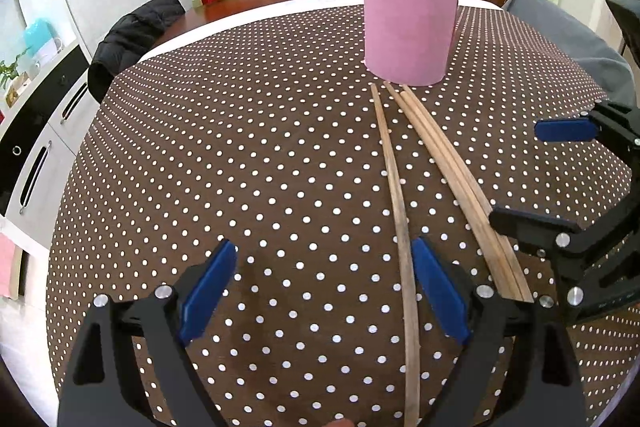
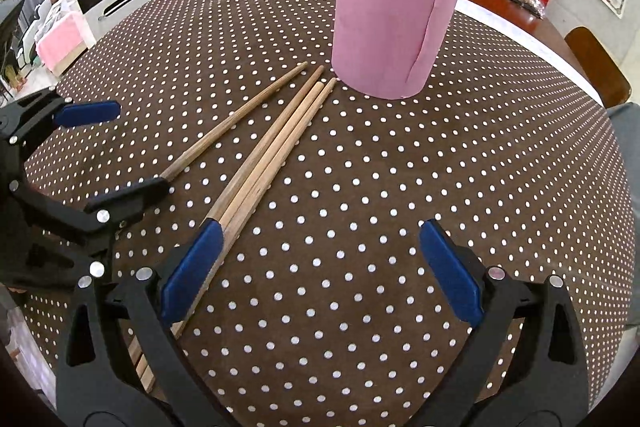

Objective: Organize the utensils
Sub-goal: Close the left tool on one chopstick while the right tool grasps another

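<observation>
Chopsticks lie loose on the polka-dot tabletop (image 1: pixel 280 147) in front of you: a single chopstick (image 1: pixel 394 187) and, just beside it, a bundle of three (image 2: pixel 276 143), all with their far ends close to the base of the pink holder (image 2: pixel 392 19), which already stands full of upright sticks. Your left claw (image 1: pixel 324 287) is spread wide and empty, with the single stick running between its blue pads. Your right claw (image 2: pixel 320 267) is also spread and empty, its left pad (image 2: pixel 192 271) over the bundle. The pickup step seems at hand; next you likely need to centre a claw over a stick, close, lift and drop it into the holder.
</observation>
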